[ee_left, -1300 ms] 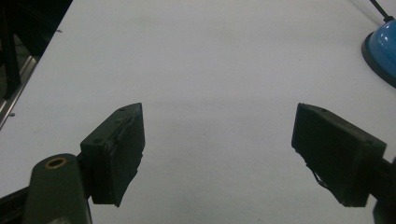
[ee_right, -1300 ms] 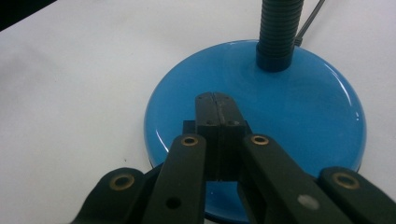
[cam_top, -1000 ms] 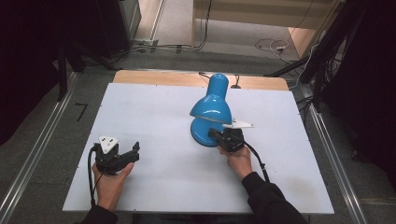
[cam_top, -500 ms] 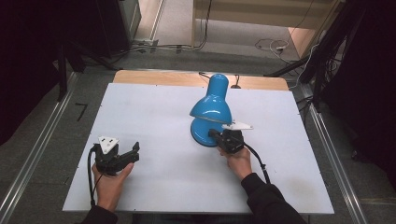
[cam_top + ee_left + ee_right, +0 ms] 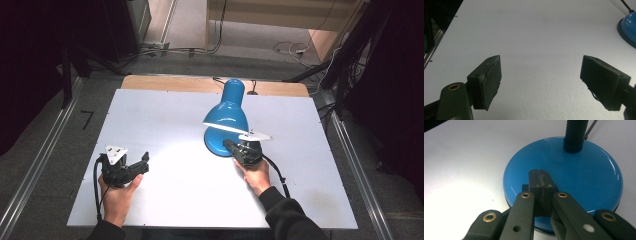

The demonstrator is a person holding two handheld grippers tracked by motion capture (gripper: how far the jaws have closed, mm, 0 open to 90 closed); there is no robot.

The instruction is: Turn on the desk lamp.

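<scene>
A blue desk lamp (image 5: 227,112) stands right of the table's middle, its shade bent down over its round base (image 5: 214,141). My right gripper (image 5: 229,145) is shut, with nothing between its pads. In the right gripper view the closed tips (image 5: 540,177) rest on the glossy blue base (image 5: 574,170), in front of the ribbed neck (image 5: 574,135). My left gripper (image 5: 144,163) is near the front left of the table, held open over bare table. Its pads (image 5: 490,77) stand wide apart, and the lamp base's edge (image 5: 627,27) is far off at the right.
The white table top (image 5: 165,115) has a wooden strip (image 5: 165,83) along its far edge. The lamp's cord (image 5: 218,80) runs off the back. Metal rails (image 5: 45,150) flank the table. A bright patch lies on the table (image 5: 461,195) beside the lamp base.
</scene>
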